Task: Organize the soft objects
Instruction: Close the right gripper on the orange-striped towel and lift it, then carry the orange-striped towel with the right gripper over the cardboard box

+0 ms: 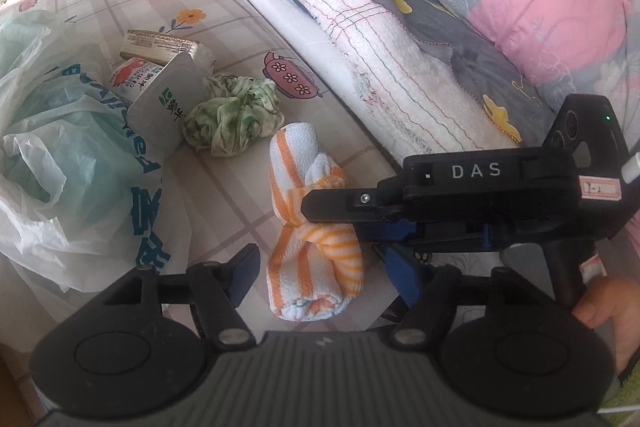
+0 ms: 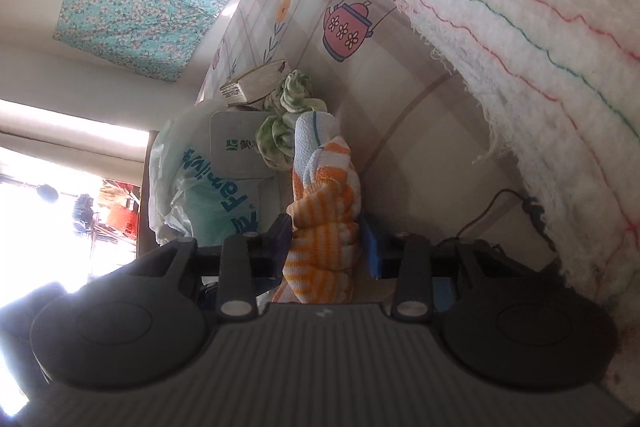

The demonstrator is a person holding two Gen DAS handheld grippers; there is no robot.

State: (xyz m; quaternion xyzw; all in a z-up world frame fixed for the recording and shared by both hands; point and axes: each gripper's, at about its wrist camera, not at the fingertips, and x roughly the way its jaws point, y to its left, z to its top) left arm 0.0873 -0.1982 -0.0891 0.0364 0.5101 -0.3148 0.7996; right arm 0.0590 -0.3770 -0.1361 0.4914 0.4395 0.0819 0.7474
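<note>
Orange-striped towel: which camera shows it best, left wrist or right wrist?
The left wrist view: the orange-striped towel lies whole on the patterned sheet, knotted in the middle. The right wrist view shows only its bunched end close up, filling the gap between that gripper's fingers.

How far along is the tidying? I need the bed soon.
Done: nothing looks sorted yet. In hand: the right hand-held gripper straddles the orange striped towel, with the left hand-held gripper open around its near end. Left: the green cloth lies crumpled by the plastic bag.
</note>
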